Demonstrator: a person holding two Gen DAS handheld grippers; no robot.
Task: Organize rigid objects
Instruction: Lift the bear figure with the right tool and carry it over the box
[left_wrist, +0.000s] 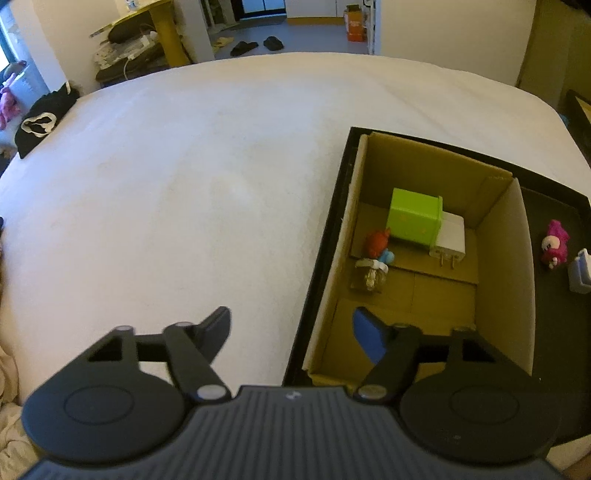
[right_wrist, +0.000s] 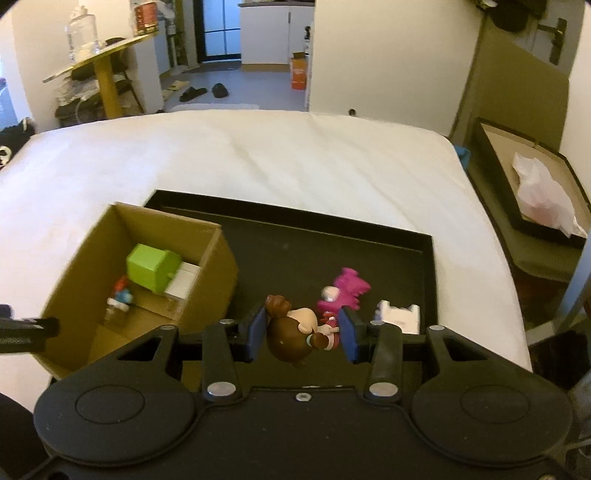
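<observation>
Brown-haired doll figurine (right_wrist: 293, 334) pinched between right gripper (right_wrist: 303, 334) pads, lifted over black tray (right_wrist: 369, 240). Left gripper (left_wrist: 295, 332) spread, empty, straddling the box edge. Probably next: swing left, drop into cardboard box (right_wrist: 218, 273).

White bed (right_wrist: 295, 158): black tray (right_wrist: 430, 258) lies on it; black garment, perhaps cap (left_wrist: 38, 123), at edge.

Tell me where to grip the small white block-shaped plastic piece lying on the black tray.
Grip the white plastic piece across its flat left and right sides, coming from above. Two raised corners show on top; its lower part is hidden behind the right gripper.
</observation>
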